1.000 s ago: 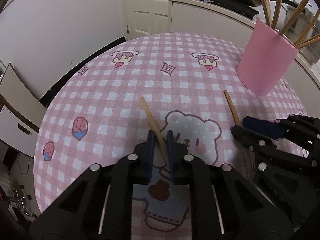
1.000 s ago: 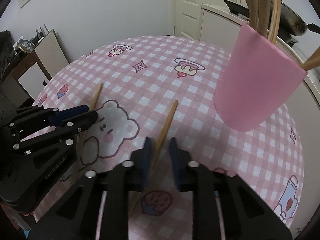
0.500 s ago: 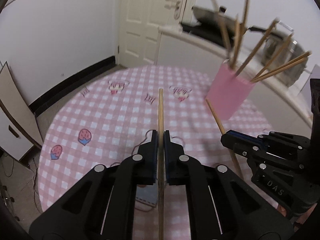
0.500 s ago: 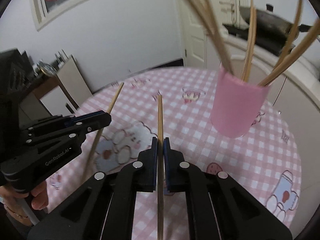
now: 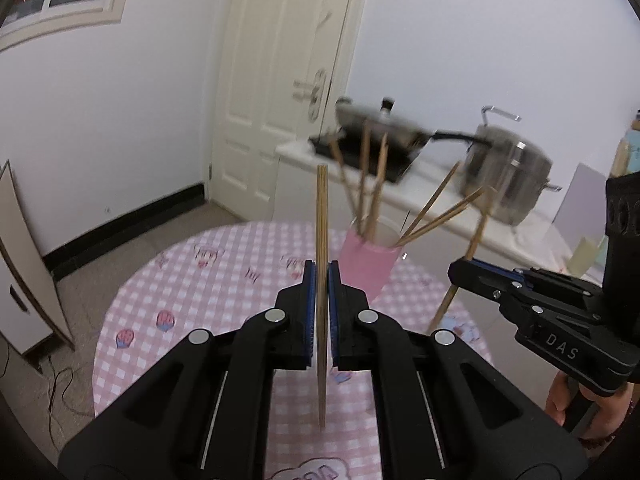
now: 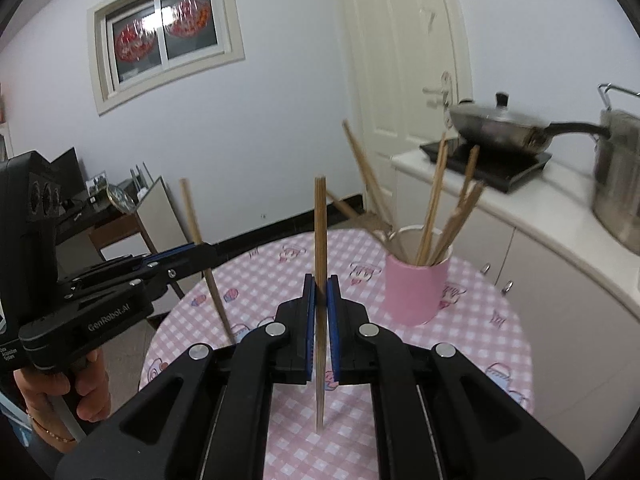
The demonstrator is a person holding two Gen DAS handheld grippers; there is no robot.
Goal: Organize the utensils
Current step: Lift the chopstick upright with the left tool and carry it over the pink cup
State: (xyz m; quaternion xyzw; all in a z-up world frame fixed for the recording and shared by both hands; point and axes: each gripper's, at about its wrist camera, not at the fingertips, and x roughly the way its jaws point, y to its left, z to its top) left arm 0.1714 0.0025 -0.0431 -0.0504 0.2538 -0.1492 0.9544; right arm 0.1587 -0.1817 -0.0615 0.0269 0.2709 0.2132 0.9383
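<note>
My left gripper is shut on a wooden chopstick that stands upright, high above the round table. My right gripper is shut on a second wooden chopstick, also upright. A pink cup with several chopsticks in it stands on the table just right of and beyond the left gripper; it also shows in the right wrist view, to the right. The right gripper with its chopstick shows at the right of the left wrist view; the left gripper shows at the left of the right wrist view.
The round table has a pink checked cloth. Behind it a white counter carries a wok on a cooktop and a steel pot. A white door and a side cabinet stand by the wall.
Both grippers closed on the chopsticks that lay on the table, lifted them and turned them upright. Both have risen further, and the cup now sits lower and farther in view.
</note>
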